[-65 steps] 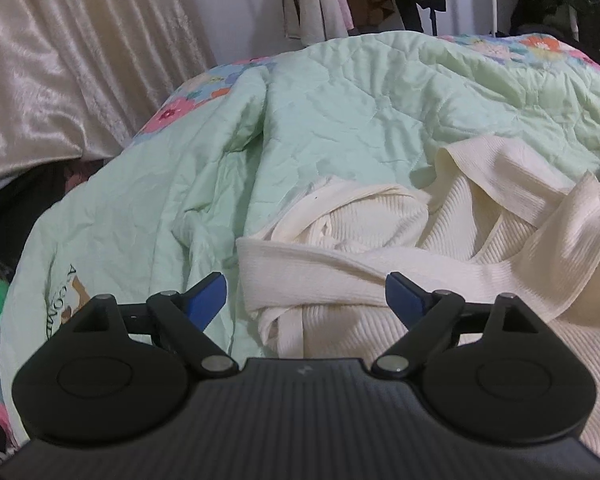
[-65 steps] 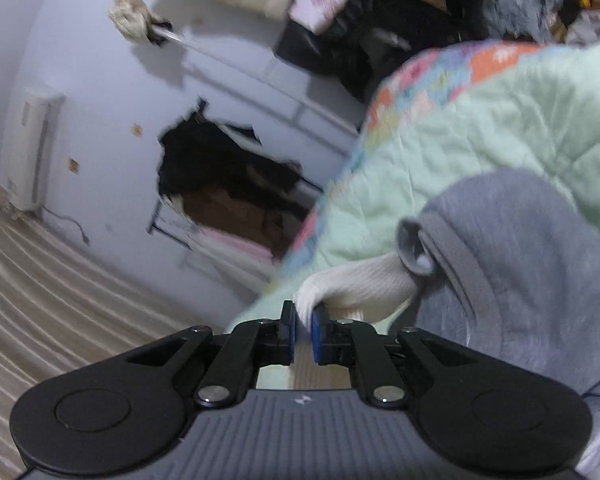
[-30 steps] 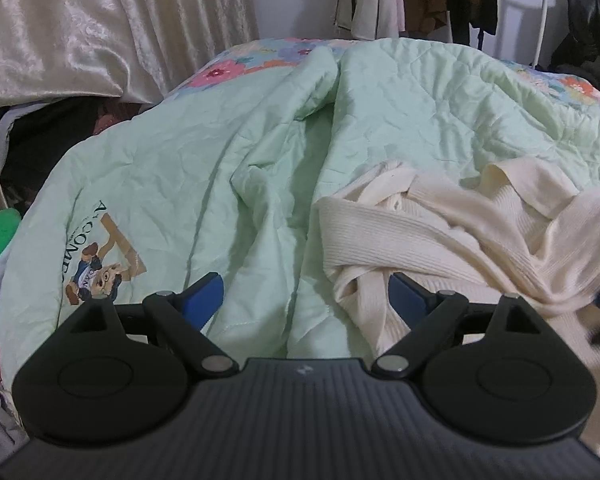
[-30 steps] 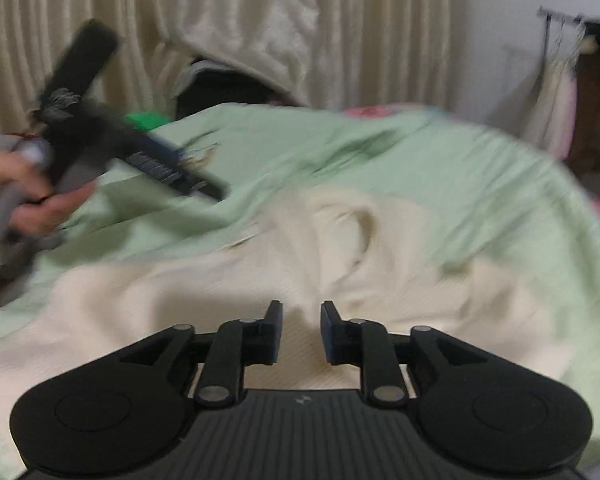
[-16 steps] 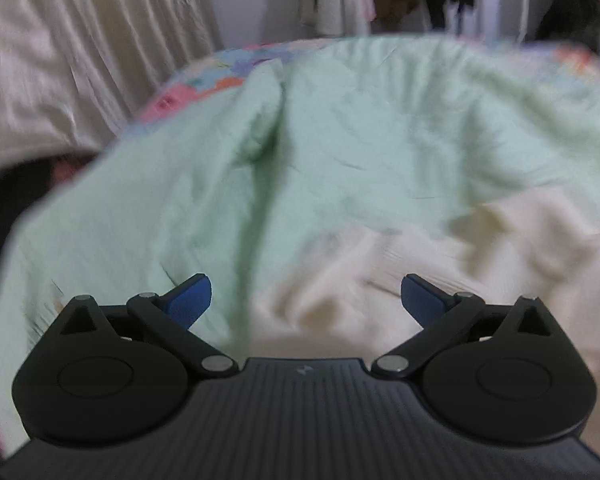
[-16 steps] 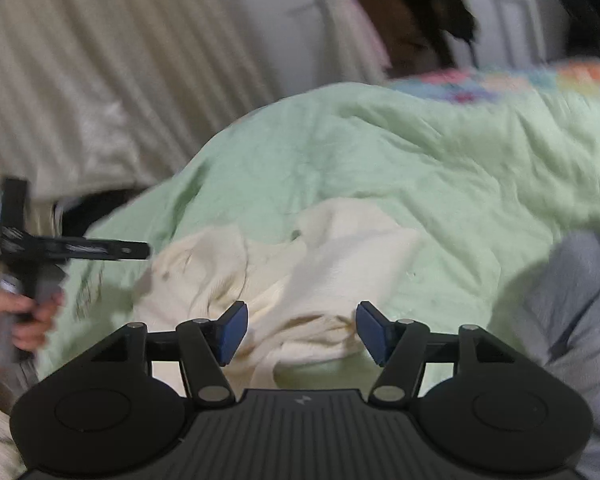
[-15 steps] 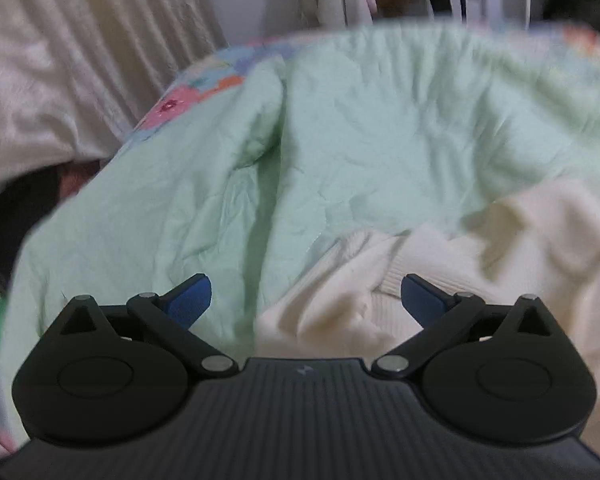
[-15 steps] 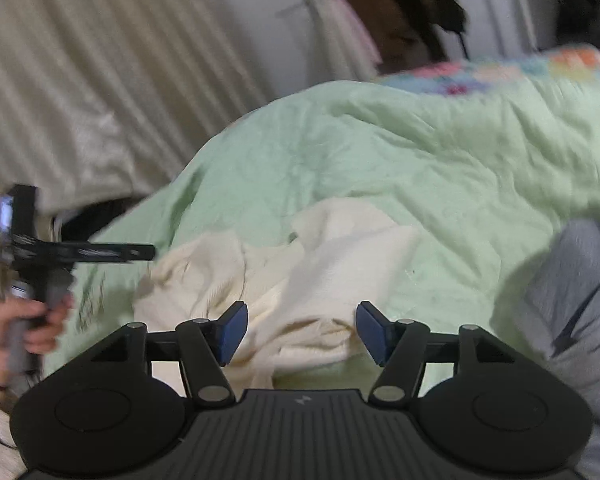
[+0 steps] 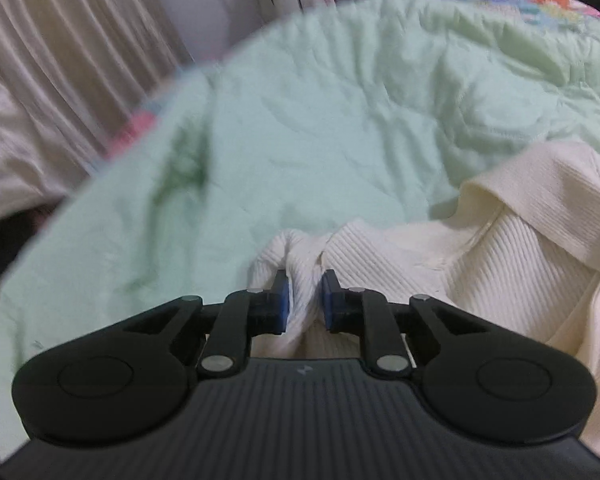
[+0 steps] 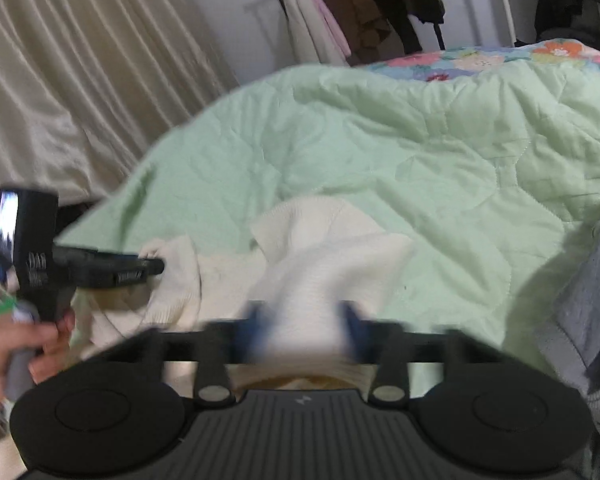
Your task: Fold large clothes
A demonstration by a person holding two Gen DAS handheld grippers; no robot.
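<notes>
- Left wrist view: left tool point(image 9: 305, 296) is clamped on a bunched fold of the cream knit sweater point(image 9: 500, 264), which lies crumpled on the green quilt point(image 9: 320, 120) covering the bed.
- The bite is a thick wad, several layers pinched at once, not a clean edge. Risk as I read it: lifting drags the whole heap instead of one hem or sleeve, so the fold comes out twisted.
- The ribbed knit looks stretchy; a hard pull could let it creep out from between the blue pads point(image 9: 285, 300).
- Right wrist view: right tool point(image 10: 304, 328) is motion-blurred. Its pads sit either side of a raised ridge of the sweater point(image 10: 324, 248); I cannot tell whether they are apart or gripping.
- The left tool point(image 10: 100, 272) shows at the left edge, nose into the sweater's far end, held by the person's hand point(image 10: 16, 344).
- Risk: if the right tool has no grip yet, any sideways pull from the left end slides the sweater across the quilt and rucks it.
- A grey garment point(image 10: 592, 300) lies near, on the right; a wide sweep could snag it into the fold.
</notes>
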